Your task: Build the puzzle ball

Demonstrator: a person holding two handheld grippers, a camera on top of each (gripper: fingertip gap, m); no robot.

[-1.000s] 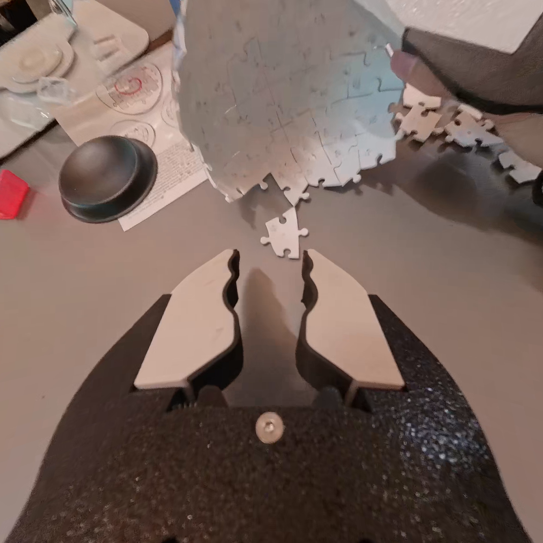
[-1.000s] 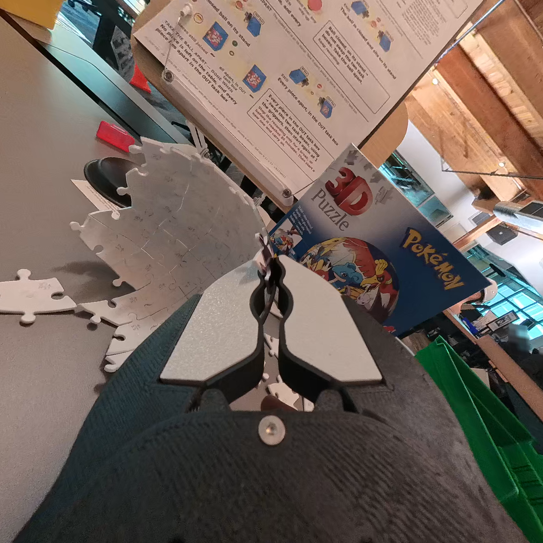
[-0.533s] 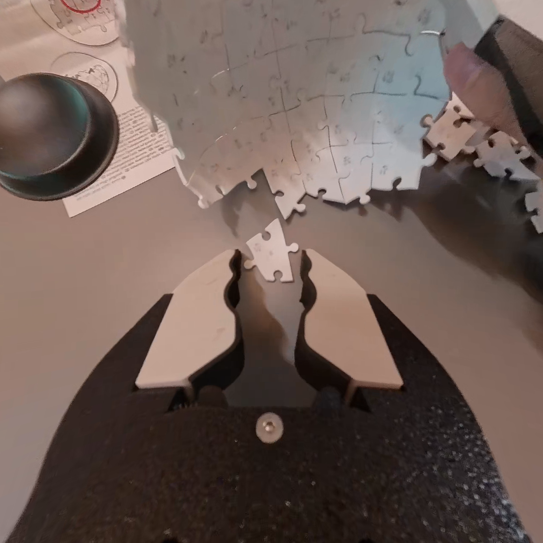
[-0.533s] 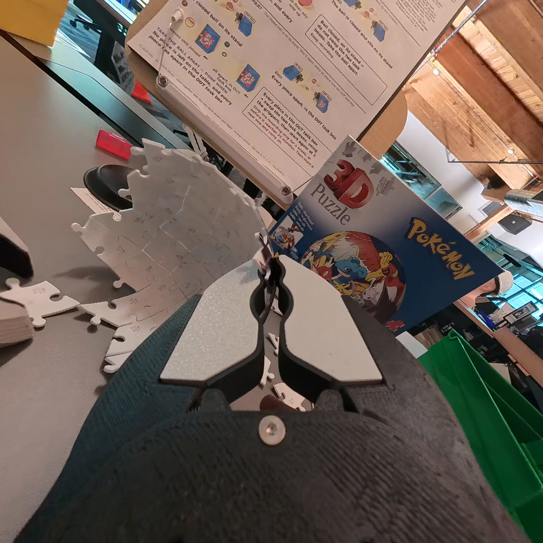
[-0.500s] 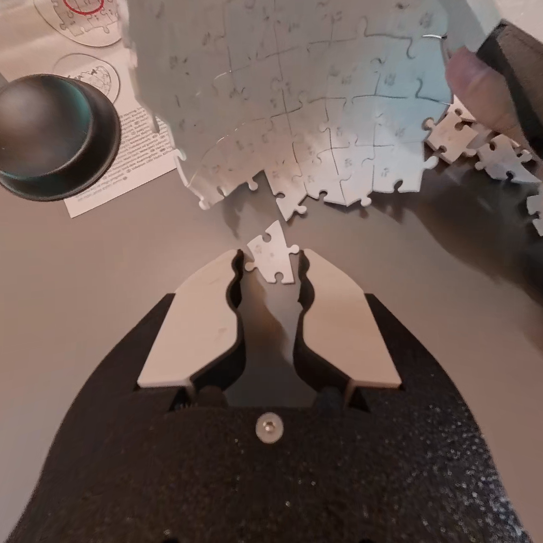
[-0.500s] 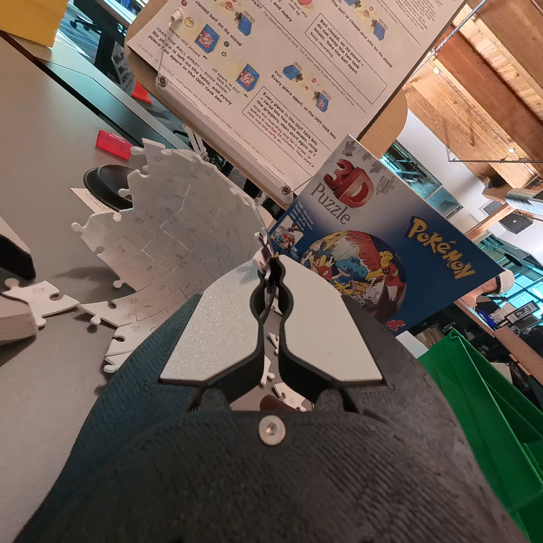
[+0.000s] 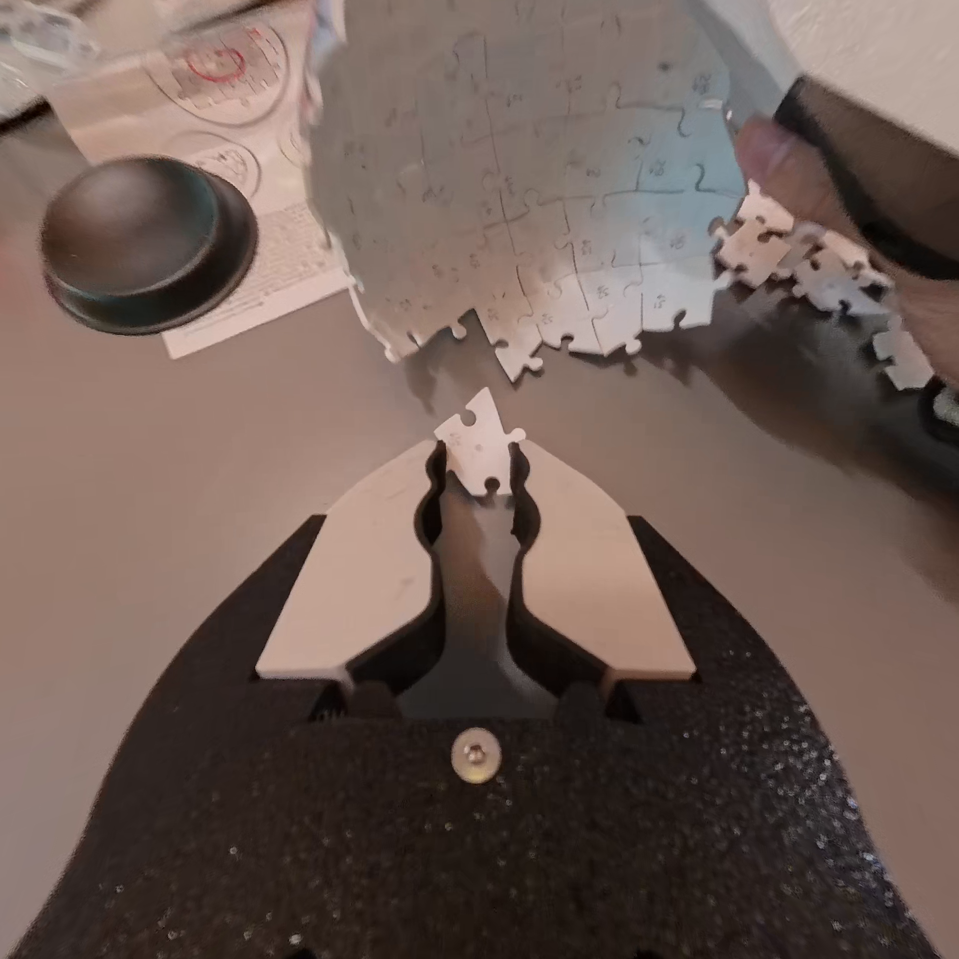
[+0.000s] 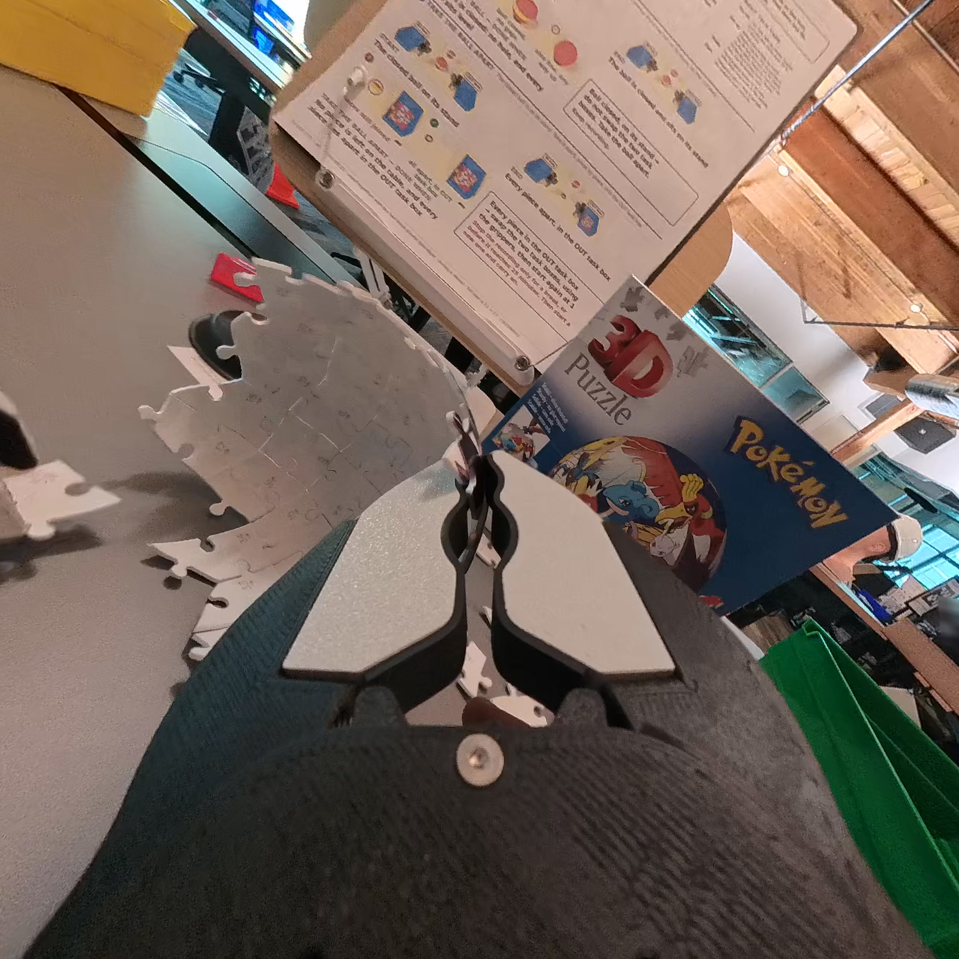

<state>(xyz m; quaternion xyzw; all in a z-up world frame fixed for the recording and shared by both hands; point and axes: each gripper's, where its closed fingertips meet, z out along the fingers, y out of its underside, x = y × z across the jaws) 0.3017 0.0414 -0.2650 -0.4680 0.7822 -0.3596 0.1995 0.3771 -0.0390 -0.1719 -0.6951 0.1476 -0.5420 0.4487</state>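
1. The left gripper (image 7: 478,450) pinches a single white puzzle piece (image 7: 477,451) between its fingertips; the piece stands tilted, lifted off the grey table (image 7: 155,467).
2. Just beyond that piece sits the half-built puzzle ball (image 7: 519,181), a curved white shell of joined pieces with its plain inner side facing the left wrist camera and its jagged lower edge near the table.
3. The right gripper (image 8: 480,469) has its jaws closed on the rim of the same shell (image 8: 332,410), holding it upright at its right edge.
4. In the left wrist view, a person's hand (image 7: 809,187) in a dark sleeve shows at the shell's right side.
5. Loose puzzle pieces (image 7: 789,254) lie scattered on the table to the right of the shell.
6. A round black stand (image 7: 140,254) rests to the left on a printed instruction sheet (image 7: 259,290).
7. In the right wrist view, a blue puzzle box (image 8: 674,467) stands behind the shell, with a printed poster (image 8: 519,129) above it.
8. A green bin (image 8: 882,752) shows at the right edge, and a small red object (image 8: 233,275) lies on the table behind the shell.
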